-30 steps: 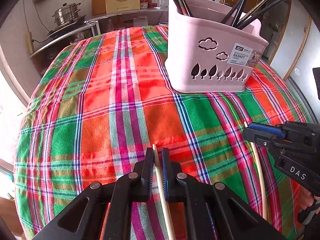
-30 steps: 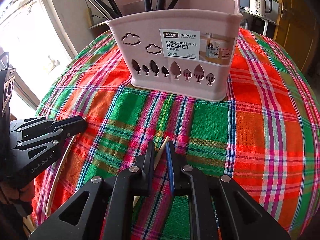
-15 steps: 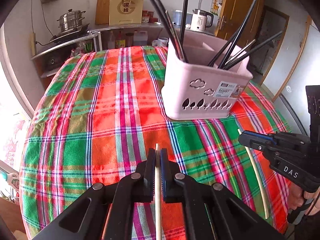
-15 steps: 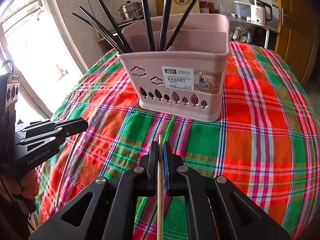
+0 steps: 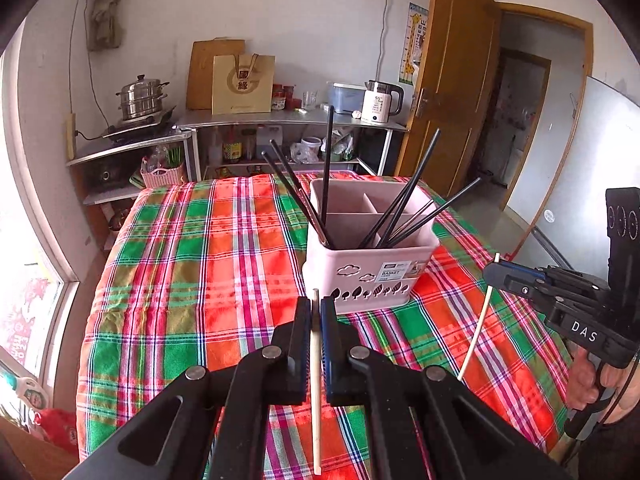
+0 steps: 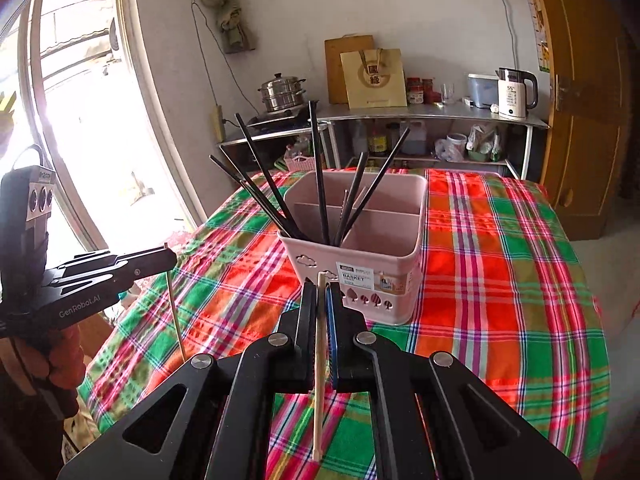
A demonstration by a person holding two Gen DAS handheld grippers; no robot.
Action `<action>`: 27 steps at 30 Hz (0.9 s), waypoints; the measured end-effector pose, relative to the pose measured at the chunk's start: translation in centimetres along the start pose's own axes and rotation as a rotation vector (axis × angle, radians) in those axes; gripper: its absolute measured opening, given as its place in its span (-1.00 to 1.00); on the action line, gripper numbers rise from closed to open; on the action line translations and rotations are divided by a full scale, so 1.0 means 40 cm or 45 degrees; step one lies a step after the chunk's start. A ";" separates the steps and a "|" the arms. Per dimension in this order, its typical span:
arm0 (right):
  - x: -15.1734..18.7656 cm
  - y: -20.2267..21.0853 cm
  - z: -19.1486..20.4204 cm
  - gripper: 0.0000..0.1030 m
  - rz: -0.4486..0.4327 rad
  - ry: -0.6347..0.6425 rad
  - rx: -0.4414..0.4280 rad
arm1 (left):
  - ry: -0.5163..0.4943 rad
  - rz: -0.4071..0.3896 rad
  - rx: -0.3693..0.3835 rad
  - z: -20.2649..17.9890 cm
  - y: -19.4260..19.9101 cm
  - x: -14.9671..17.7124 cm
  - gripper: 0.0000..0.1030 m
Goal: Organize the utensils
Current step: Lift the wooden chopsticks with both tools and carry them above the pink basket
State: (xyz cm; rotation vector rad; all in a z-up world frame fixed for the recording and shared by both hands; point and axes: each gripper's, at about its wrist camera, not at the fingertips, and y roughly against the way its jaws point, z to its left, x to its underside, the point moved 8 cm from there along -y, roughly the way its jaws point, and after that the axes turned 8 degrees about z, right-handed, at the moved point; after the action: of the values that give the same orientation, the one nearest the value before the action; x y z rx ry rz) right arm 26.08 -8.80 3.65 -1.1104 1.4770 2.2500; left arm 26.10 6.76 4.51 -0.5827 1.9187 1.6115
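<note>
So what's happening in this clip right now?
A person holds a two-finger tool in each hand over a table with a plaid tablecloth. The left tool is shut on one pale wooden chopstick, and the right tool is shut on another. Both chopsticks hang clear of the cloth. Ahead stands a pink divided chopstick basket already holding several black chopsticks; the pale ones are not yet in it.

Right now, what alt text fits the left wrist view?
The left tool is shut on a pale chopstick above a plaid tablecloth. Ahead stands a pink divided basket of black chopsticks; the right tool holds another pale chopstick.
</note>
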 end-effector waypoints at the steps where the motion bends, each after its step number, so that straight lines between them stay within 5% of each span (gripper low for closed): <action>1: 0.000 0.011 0.003 -0.91 -0.008 0.004 -0.001 | -0.002 -0.006 0.002 -0.002 0.006 -0.001 -0.92; 27: 0.055 0.103 0.042 -0.91 -0.031 0.110 0.005 | -0.025 -0.026 0.039 -0.023 0.152 0.096 -0.92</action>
State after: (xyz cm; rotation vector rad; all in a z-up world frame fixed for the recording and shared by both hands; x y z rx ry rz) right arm 21.48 -9.73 5.28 -1.2326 1.4911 2.2076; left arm 19.14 7.07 6.58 -0.5701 1.9137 1.5668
